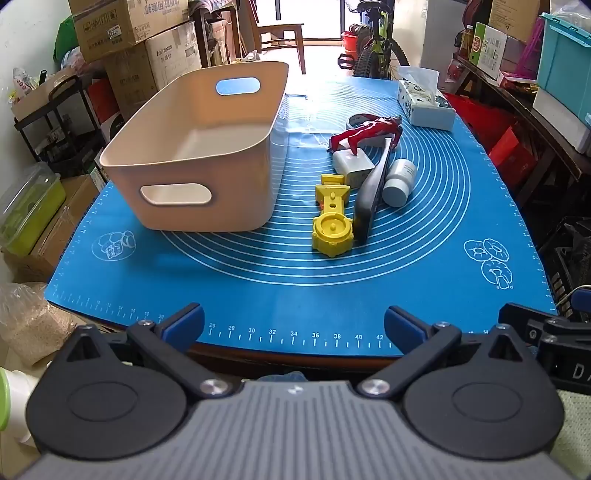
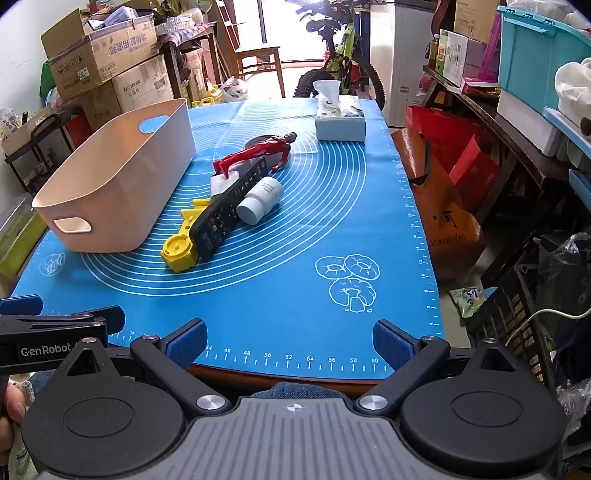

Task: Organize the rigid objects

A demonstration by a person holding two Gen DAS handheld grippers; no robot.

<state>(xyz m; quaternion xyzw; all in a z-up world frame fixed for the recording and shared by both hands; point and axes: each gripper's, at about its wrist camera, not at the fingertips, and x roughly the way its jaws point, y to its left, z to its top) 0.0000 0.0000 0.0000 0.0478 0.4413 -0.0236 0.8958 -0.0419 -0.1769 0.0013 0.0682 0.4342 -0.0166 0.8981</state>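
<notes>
An empty beige plastic bin [image 1: 192,147] [image 2: 122,173] stands on the left of the blue mat [image 1: 295,280] [image 2: 288,266]. Right of it lies a cluster: a yellow plastic toy [image 1: 331,218] [image 2: 181,243], a black remote [image 1: 373,192] [image 2: 232,206] leaning on the others, a white pill bottle [image 1: 399,181] [image 2: 260,199], a white charger block [image 1: 351,164] [image 2: 221,183] and a red figure [image 1: 369,133] [image 2: 258,151]. My left gripper [image 1: 294,326] and right gripper [image 2: 290,341] are both open and empty at the mat's near edge, apart from everything.
A tissue box [image 1: 424,103] [image 2: 340,118] stands at the mat's far right. A roll of tape [image 1: 356,120] lies behind the figure. Cardboard boxes [image 1: 129,26], shelves, a chair and a bicycle [image 2: 343,48] surround the table.
</notes>
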